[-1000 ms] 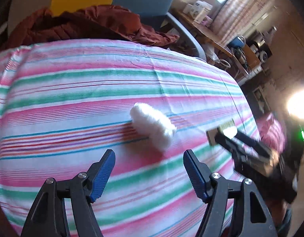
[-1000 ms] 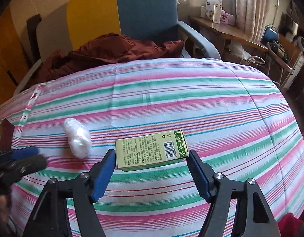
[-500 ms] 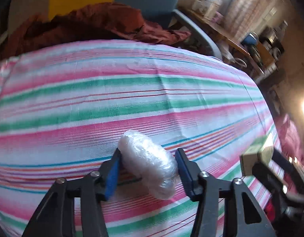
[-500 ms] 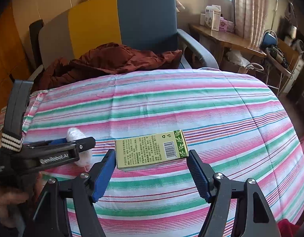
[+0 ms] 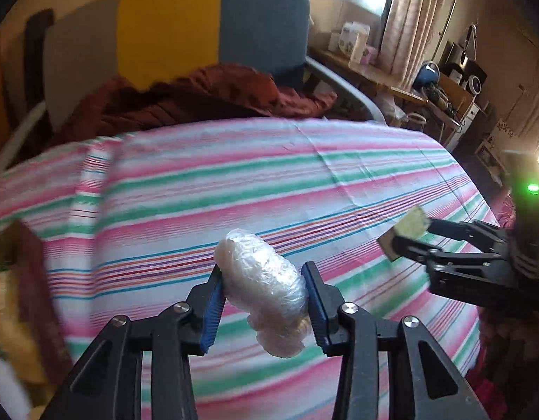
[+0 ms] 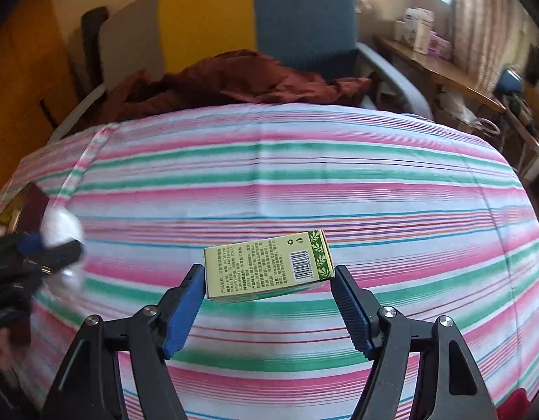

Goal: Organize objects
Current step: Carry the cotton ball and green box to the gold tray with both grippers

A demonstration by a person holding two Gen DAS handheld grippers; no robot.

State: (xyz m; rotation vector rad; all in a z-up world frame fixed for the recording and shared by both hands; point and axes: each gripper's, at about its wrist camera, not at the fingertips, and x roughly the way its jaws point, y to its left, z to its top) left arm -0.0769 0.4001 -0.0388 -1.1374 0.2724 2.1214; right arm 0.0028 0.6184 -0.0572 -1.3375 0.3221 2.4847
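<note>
box (image 5: 10, 280): left of the striped cloth (image 5: 269, 182), blurred, cut by edge
box contents: unreadable

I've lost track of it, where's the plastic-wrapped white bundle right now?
In the left wrist view, the plastic-wrapped bundle sits clamped in the left gripper, above the striped cloth.

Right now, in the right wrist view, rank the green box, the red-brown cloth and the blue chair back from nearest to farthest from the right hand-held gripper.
1. Green box, gripped in the right hand-held gripper.
2. Red-brown cloth, past the striped sheet's far edge.
3. Blue chair back, behind the cloth.
</note>
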